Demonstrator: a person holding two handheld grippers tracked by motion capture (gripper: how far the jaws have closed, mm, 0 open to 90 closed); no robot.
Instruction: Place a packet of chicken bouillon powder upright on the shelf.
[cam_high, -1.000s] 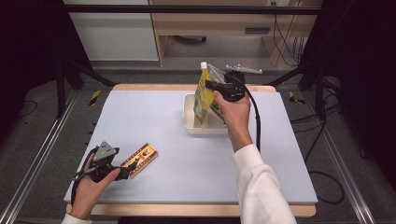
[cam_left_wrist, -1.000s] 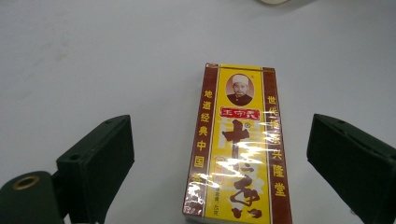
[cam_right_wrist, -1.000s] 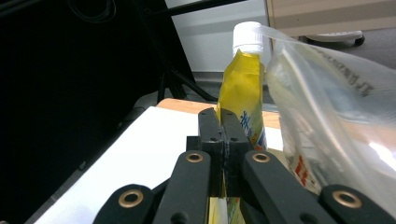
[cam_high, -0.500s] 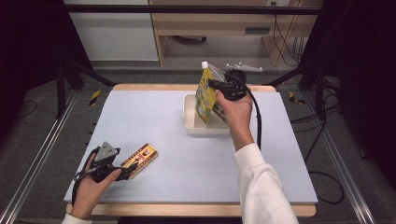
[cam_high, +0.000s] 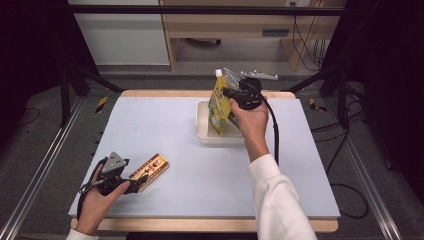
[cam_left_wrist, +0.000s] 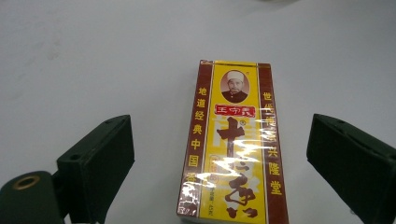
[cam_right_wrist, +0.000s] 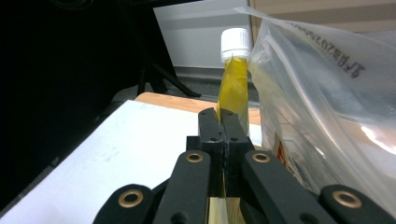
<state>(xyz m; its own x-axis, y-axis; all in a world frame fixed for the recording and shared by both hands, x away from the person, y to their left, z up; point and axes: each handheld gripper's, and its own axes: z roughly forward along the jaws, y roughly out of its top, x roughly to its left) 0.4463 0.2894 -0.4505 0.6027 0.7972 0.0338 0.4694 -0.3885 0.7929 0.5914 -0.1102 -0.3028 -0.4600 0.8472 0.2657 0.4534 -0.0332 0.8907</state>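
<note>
While the right gripper (cam_high: 231, 95) is clenched on the upper edge of a yellow pouch (cam_high: 218, 106), the high view shows that pouch upright below it in a white tray (cam_high: 204, 131), a clear bag (cam_high: 234, 80) just behind. Near the table's front, the left gripper (cam_high: 137, 184) lies at a yellow-and-brown box (cam_high: 150, 170).

From the left gripper view, the box (cam_left_wrist: 232, 144) lies between released jaws, touching neither.

From the right gripper view, closed jaws pinch the pouch (cam_right_wrist: 235, 86), white cap (cam_right_wrist: 235, 42) above them, clear bag (cam_right_wrist: 327, 116) alongside.
</note>
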